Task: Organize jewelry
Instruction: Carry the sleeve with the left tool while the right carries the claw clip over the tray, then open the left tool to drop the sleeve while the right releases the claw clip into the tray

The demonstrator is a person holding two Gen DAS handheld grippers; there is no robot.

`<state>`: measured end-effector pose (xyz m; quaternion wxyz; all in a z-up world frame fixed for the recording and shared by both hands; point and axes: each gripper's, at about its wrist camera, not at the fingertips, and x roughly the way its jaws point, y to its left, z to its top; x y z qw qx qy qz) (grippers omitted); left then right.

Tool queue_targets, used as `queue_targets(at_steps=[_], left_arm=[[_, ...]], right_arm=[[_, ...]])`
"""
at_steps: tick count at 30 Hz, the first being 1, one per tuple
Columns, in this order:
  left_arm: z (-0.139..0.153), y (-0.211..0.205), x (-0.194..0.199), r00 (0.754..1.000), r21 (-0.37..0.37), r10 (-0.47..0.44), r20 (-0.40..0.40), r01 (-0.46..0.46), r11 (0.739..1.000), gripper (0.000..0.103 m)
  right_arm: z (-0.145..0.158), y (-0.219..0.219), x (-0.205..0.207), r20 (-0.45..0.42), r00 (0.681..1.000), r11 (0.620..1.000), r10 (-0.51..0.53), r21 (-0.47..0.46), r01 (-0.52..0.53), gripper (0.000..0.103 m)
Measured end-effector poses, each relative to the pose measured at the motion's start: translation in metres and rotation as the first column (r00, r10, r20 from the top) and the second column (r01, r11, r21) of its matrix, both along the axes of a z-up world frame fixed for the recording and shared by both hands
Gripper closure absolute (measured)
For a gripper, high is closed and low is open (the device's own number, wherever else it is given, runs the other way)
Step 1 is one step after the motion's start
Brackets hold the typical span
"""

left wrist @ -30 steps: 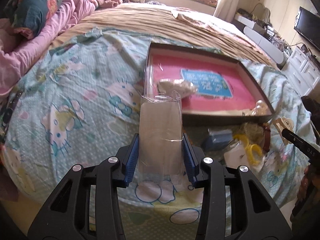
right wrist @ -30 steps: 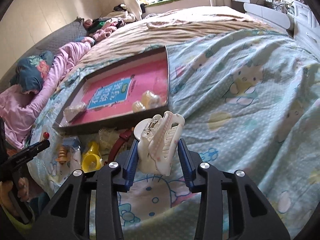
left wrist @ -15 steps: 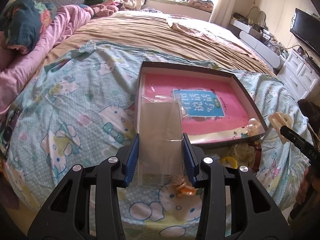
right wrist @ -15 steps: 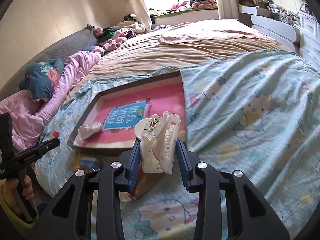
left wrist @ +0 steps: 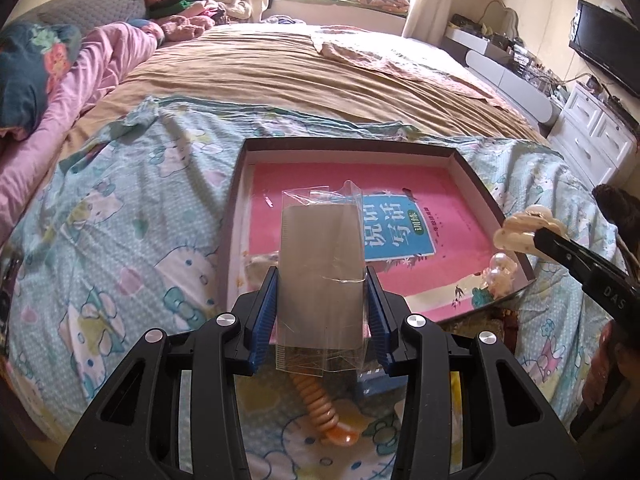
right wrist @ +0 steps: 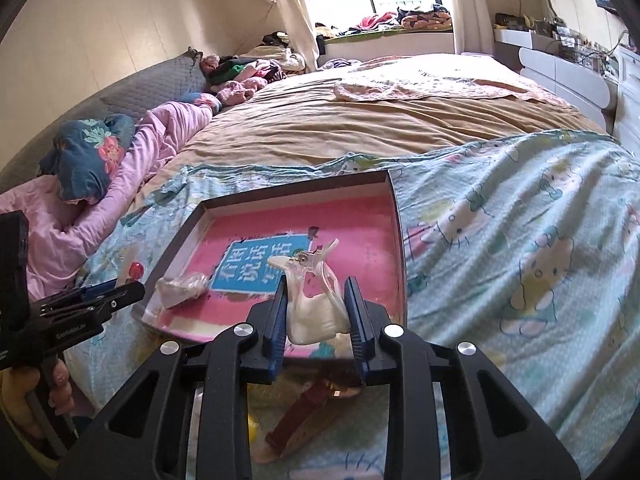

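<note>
Grippers both carried loads over the tray (left wrist: 472, 168): left gripper (left wrist: 321, 312) clamped a clear packet (left wrist: 320, 264), right gripper (right wrist: 316, 320), jaws just tightened, squeezed a white hair claw (right wrist: 312, 304), likely readying drops inside.

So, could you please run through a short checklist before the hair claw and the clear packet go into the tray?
1. Left gripper holds the clear packet: ok, pads press both its edges.
2. Right gripper holds the hair claw: ok; its jaws have just been closing, squeezing the claw's handles so that its teeth spread.
3. Tray within view of both hands: ok.
4. Bare tray floor for the claw: ok, pink area at its right side.
5. Small wrapped item already in the tray lies clear of the claw: ok.
6. Packet contents: cannot tell.
</note>
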<state>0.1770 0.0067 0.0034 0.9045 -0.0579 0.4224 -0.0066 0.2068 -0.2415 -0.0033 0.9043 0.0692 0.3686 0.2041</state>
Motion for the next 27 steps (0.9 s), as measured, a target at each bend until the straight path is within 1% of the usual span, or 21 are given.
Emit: queue_targets(at_steps=[6, 16, 27], left_arm=[[-0.009, -0.007, 0.016, 1.0, 0.011, -0.015, -0.019, 0.015, 1.0, 0.07], [-0.027, -0.013, 0.032, 0.998, 0.009, -0.03, -0.06, 0.03, 1.0, 0.07], [-0.032, -0.011, 0.038, 0.997, 0.007, -0.031, -0.076, 0.032, 0.999, 0.07]], right_arm=[[-0.008, 0.006, 0.022, -0.005, 1.0, 1.0, -0.002, -0.013, 0.002, 0.077], [-0.026, 0.025, 0.054, -0.046, 0.999, 0.999, 0.009, -0.039, -0.011, 0.077], [-0.038, 0.025, 0.061, -0.087, 0.996, 0.999, -0.001, -0.033, -0.002, 0.077]])
